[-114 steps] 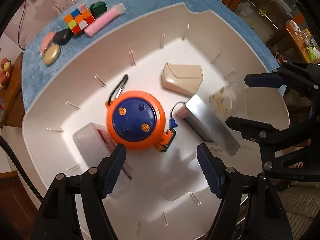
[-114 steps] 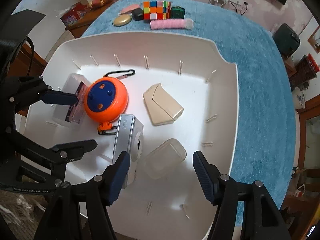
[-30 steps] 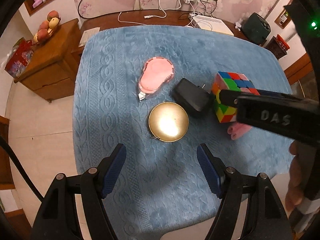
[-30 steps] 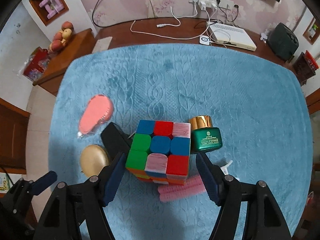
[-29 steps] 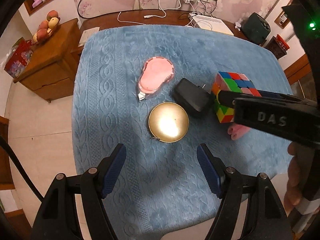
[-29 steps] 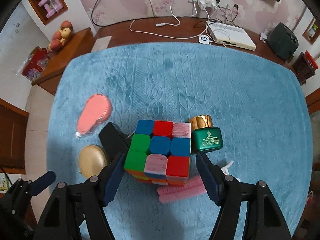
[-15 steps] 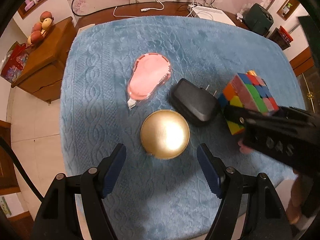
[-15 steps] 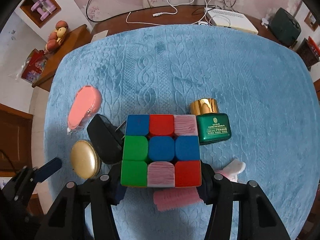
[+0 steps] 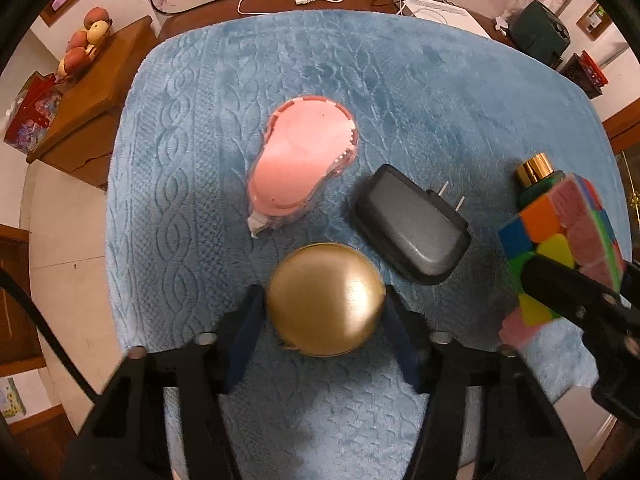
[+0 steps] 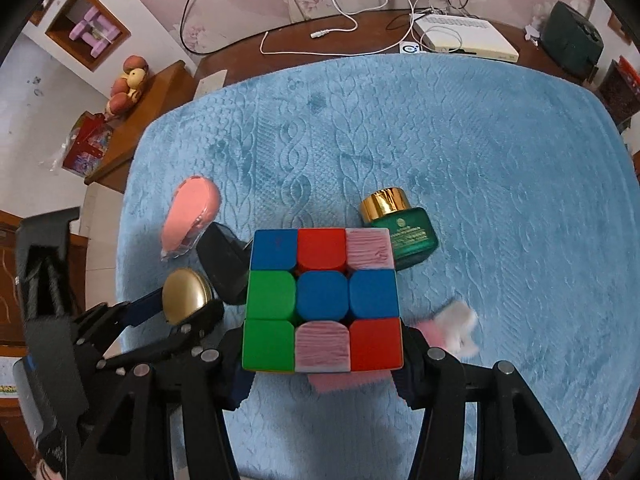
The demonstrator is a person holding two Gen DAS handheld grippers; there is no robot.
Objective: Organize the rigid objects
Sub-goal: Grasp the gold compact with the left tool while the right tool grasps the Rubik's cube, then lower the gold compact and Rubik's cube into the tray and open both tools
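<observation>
From your left wrist camera, your left gripper (image 9: pixel 325 312) points down at the blue cloth (image 9: pixel 400 92) and its jaws are closing around the round gold case (image 9: pixel 325 305), which sits between the blue pads; the pads look to be against its sides. Just beyond the case lie the pink tape dispenser (image 9: pixel 302 164) and the black plug adapter (image 9: pixel 410 226), the adapter just beside the case. At the right edge you see your right gripper's finger across the puzzle cube (image 9: pixel 560 236), with the gold-capped green jar (image 9: pixel 536 174) behind it.

From your right wrist camera, your right gripper (image 10: pixel 322 354) is clamped on the cube (image 10: pixel 322 300), one pad on each side of it, the cube's top face filling the middle of the view. A pink hair roller (image 10: pixel 436 330) lies on the cloth under and to the right of the cube, blurred. The green jar (image 10: pixel 400 226) stands just behind the cube's right corner. To the left you see your left gripper (image 10: pixel 180 300) around the gold case (image 10: pixel 185 295), with the adapter (image 10: pixel 222 262) and tape dispenser (image 10: pixel 190 216) beyond.
</observation>
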